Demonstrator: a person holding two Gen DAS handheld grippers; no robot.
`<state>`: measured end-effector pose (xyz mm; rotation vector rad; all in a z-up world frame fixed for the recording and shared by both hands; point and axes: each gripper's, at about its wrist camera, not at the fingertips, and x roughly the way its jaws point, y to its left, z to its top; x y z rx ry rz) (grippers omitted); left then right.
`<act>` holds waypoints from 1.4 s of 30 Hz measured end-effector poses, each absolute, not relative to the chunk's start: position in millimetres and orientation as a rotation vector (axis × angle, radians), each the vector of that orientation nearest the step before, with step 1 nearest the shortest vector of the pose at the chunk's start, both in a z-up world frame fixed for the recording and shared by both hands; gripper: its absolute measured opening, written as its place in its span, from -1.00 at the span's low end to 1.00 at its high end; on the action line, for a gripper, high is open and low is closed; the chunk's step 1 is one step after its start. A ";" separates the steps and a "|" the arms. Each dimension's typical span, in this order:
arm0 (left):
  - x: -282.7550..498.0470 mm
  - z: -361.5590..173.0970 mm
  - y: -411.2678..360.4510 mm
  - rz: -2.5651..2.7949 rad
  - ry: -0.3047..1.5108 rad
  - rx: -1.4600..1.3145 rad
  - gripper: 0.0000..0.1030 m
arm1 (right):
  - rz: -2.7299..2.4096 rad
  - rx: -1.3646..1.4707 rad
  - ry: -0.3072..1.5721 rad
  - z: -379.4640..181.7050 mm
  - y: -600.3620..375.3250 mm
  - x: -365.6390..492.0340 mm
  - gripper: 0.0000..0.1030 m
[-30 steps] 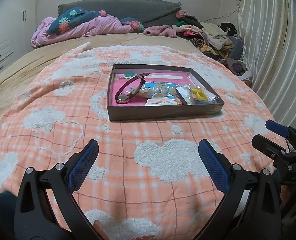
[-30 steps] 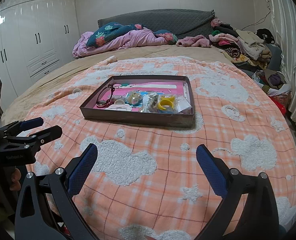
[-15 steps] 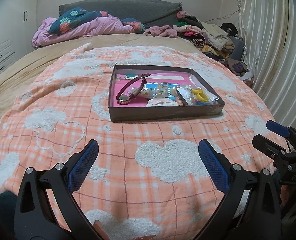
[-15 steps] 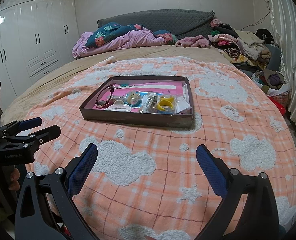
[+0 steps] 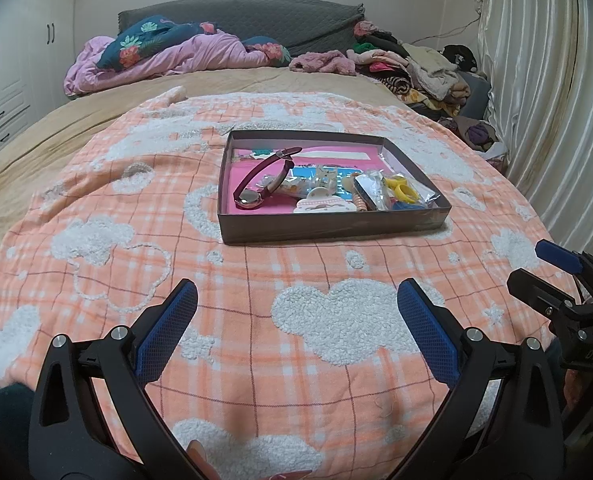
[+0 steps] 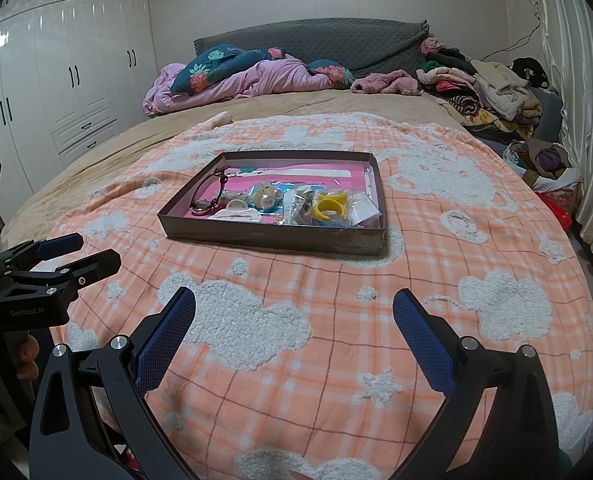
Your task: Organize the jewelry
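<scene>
The left hand-held gripper (image 5: 296,312), black with blue ribbed pads, has its two fingers spread wide and holds nothing; it hovers over the peach-and-white plaid fleece blanket (image 5: 200,364) without touching it. Its blue fingertips (image 5: 168,328) frame a bare stretch of blanket with a fuzzy white cloud patch between them. The right hand-held gripper (image 6: 294,316), of the same black and blue build, is likewise parted wide and empty above the blanket. In the left wrist view it shows at the right edge, and in the right wrist view the left one shows at the left edge with a hand (image 6: 24,356) wrapped around its handle.

Ahead of both grippers, well apart from them, a shallow dark-brown cardboard tray with a pink lining (image 5: 328,226) sits flat on the blanket. Inside it, at the left end, lies a wristwatch with a maroon strap and round silver face (image 5: 256,188). Toward the right end is a yellow plastic ring (image 6: 330,206) among clear plastic packets (image 6: 362,210), with small pale trinkets between that are too small to identify.
</scene>
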<state>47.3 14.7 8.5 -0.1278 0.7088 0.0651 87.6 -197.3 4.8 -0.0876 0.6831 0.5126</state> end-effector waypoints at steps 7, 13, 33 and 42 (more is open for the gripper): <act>46.5 8.6 15.4 0.070 0.710 -0.124 0.82 | 0.510 -0.087 0.682 4.5 -199.6 89.6 0.91; 45.2 8.3 16.2 0.075 0.710 -0.121 0.82 | 0.506 -0.092 0.683 4.2 -201.7 90.6 0.91; 53.4 3.2 25.4 0.028 0.722 -0.168 0.82 | 0.418 -0.072 0.701 -3.7 -222.7 112.3 0.91; 100.7 -22.0 97.4 0.270 0.844 -0.253 0.82 | 0.162 -0.049 0.714 -21.8 -278.2 190.2 0.91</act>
